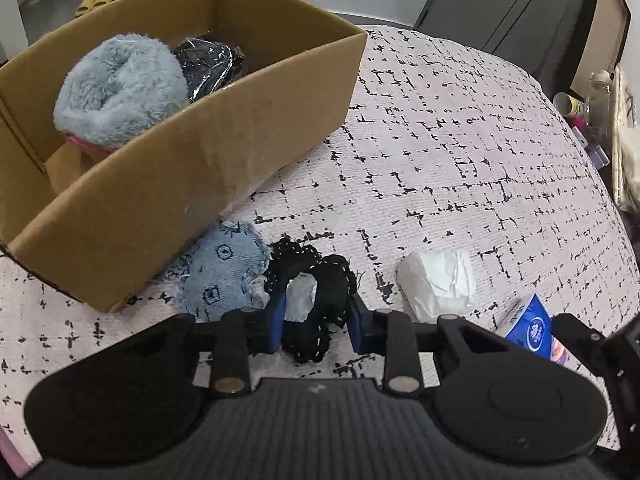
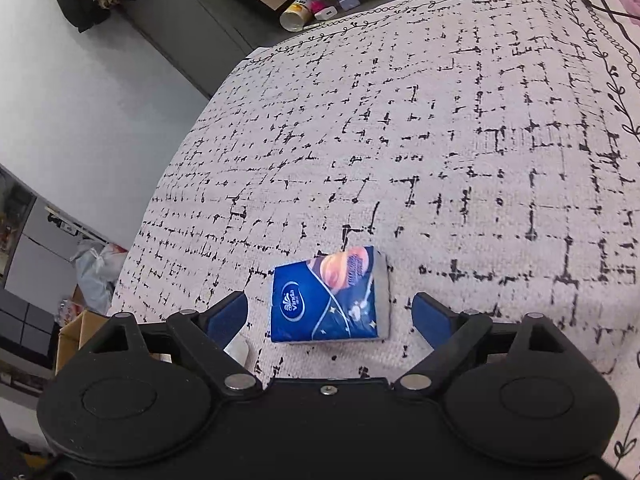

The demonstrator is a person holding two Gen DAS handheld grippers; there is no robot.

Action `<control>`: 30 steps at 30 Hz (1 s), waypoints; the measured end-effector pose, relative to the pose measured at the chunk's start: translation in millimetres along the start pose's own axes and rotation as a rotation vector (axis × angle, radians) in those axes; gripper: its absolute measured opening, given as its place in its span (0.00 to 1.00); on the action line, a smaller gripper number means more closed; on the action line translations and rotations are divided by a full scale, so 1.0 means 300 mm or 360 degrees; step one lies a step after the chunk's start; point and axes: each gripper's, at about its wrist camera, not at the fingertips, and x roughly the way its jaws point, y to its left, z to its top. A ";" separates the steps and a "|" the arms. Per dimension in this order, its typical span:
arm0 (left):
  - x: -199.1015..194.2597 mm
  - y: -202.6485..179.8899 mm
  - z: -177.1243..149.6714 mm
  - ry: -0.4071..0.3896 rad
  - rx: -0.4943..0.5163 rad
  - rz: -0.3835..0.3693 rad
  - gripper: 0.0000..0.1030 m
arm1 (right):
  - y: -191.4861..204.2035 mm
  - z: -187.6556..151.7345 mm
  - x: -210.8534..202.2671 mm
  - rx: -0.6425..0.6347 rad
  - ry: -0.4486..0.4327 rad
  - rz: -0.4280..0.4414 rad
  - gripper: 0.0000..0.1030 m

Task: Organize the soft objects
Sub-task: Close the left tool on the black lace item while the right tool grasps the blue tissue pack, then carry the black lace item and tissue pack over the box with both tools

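In the left wrist view a cardboard box [image 1: 224,128] stands on the patterned cloth and holds a fluffy light-blue item [image 1: 120,88] and a black bagged item [image 1: 212,64]. Beside it lie a denim patch [image 1: 224,276], a black fabric piece [image 1: 316,312] and a crumpled white tissue [image 1: 440,280]. My left gripper [image 1: 318,322] is open, its blue pads on either side of the black fabric. In the right wrist view a blue tissue pack [image 2: 330,296] lies between the open fingers of my right gripper [image 2: 332,316]. The pack also shows in the left wrist view [image 1: 528,328].
The cloth-covered surface [image 2: 440,140] ends at a rounded far edge. Beyond it are a can and small bottles [image 2: 300,12], dark furniture [image 1: 520,12] and a plastic bag on the floor [image 2: 96,272]. Slippers [image 1: 94,2] lie behind the box.
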 end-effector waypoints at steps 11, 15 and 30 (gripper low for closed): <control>-0.012 -0.023 -0.010 0.0058 0.0030 -0.0146 0.29 | 0.033 0.003 0.046 -0.0135 -0.0030 -0.0064 0.37; -0.035 -0.018 -0.010 0.0045 0.0064 -0.0201 0.29 | -0.001 0.006 0.032 -0.0054 -0.0014 -0.0017 0.24; -0.156 0.030 0.033 0.0026 0.0154 -0.0402 0.29 | 0.004 -0.030 -0.167 0.0015 -0.0103 0.0006 0.17</control>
